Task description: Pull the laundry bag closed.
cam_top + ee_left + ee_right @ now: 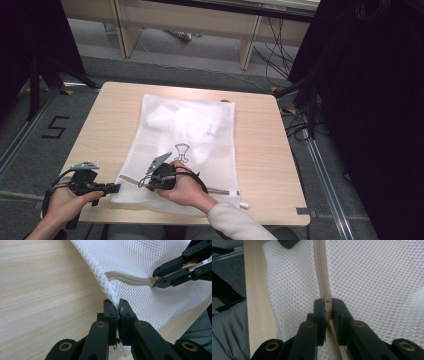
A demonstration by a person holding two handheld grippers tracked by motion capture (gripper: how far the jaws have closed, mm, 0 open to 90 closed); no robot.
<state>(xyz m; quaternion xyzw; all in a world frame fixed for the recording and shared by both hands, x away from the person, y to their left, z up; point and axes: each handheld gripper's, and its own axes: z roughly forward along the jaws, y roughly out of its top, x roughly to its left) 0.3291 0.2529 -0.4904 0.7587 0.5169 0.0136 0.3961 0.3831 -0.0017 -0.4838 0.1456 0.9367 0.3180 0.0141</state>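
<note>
Fingers of left gripper point(117, 315) pinch mesh bag point(155, 262) corner, right gripper point(327, 312) clamps zipper pull point(327, 300)

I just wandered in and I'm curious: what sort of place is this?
Probably a lab or recording studio, not a home: a small wooden table ringed by black curtains, loose cables on the floor, and a floor marking "5".

Mesh bag point(185, 150) on table point(260, 150)
</note>
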